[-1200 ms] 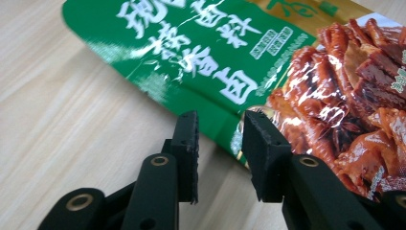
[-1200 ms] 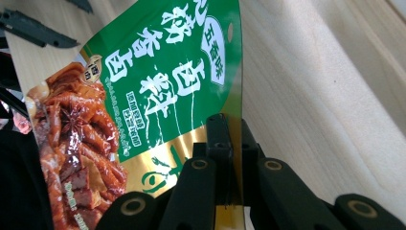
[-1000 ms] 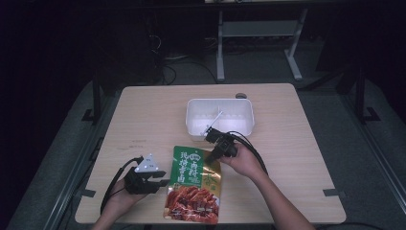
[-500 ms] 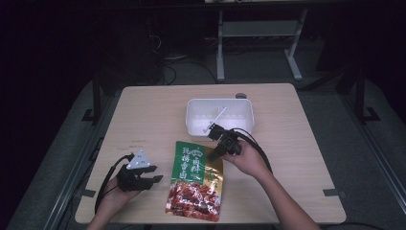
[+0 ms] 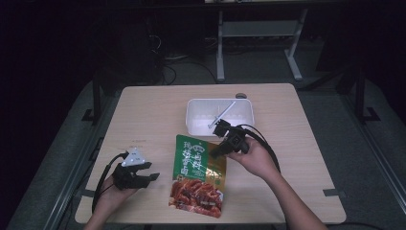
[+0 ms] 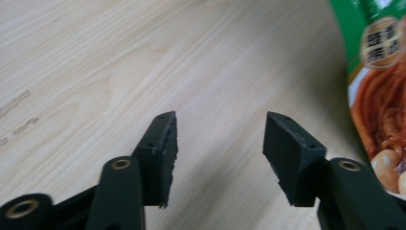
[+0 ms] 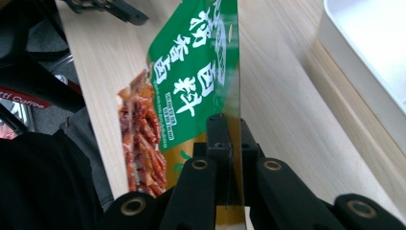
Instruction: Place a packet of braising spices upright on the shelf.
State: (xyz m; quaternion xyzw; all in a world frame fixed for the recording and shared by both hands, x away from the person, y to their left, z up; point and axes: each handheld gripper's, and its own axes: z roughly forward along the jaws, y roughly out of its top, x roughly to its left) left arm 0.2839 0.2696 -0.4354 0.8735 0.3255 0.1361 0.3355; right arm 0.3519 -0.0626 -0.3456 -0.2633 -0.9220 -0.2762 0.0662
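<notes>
- Green and orange foil makes up the seasoning packet (image 5: 197,176), which sits just in front of the white tray (image 5: 220,116) on the table (image 5: 153,115), toward the person's side.
- From the right tool's view the packet (image 7: 186,91) is pinched by one side edge, the printed face turned sideways and that edge raised off the wood; the tray (image 7: 368,57) lies just beyond it.
- Right tool (image 5: 216,149): its jaws are closed tight on the packet's edge, the thin foil clamped between the pads, and the person's hand (image 5: 256,160) grips the tool's body on the side of the packet nearer the tray's right end.
- Right tool (image 7: 225,143) in its own view: the two black jaws stand pressed together with the gold-backed foil between them.
- Left tool (image 5: 152,176): it rests low near the table's front edge, well apart from the tray and just clear of the packet's left side.
- Left tool (image 6: 218,143) in its own view: the jaws have just been opening and now stand well apart with nothing but bare wood between them; the packet (image 6: 378,81) lies off to one side, untouched.
- A thin white stick (image 5: 221,115) lies slanted inside the tray.
</notes>
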